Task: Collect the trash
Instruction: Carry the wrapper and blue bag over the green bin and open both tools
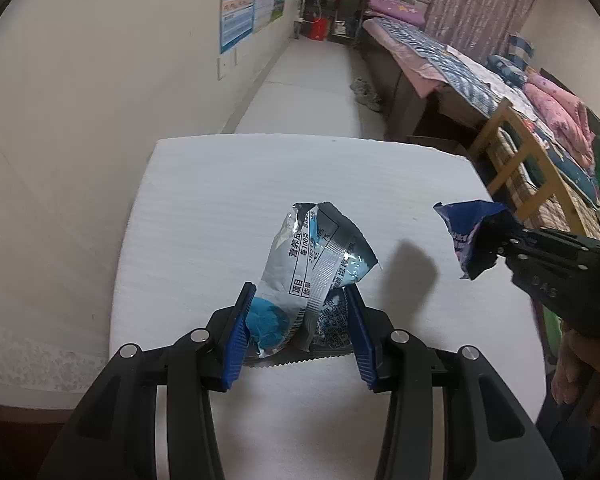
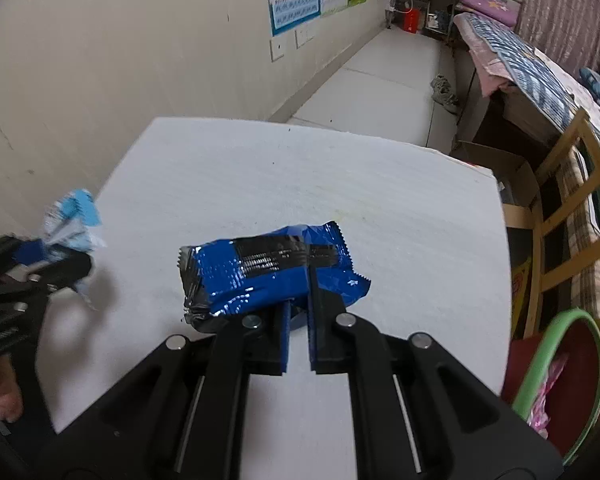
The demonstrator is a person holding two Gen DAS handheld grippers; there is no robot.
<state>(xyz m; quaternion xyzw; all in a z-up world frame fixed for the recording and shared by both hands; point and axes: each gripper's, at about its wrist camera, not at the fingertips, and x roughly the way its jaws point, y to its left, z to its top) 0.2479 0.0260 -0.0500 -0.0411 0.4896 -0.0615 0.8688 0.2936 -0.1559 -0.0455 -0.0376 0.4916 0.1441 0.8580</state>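
Observation:
My left gripper is shut on a crumpled silver and light-blue snack wrapper, held above the white table. My right gripper is shut on a dark blue foil wrapper, also lifted off the table. In the left wrist view the right gripper comes in from the right with the blue wrapper in its tips. The right wrist view shows the left gripper at the left edge, blurred, with the silver wrapper sticking out.
A green-rimmed bin with a red liner and pink trash inside stands low at the right of the table. A wooden chair and a bed lie to the right. A cardboard box sits behind the table. The wall runs along the left.

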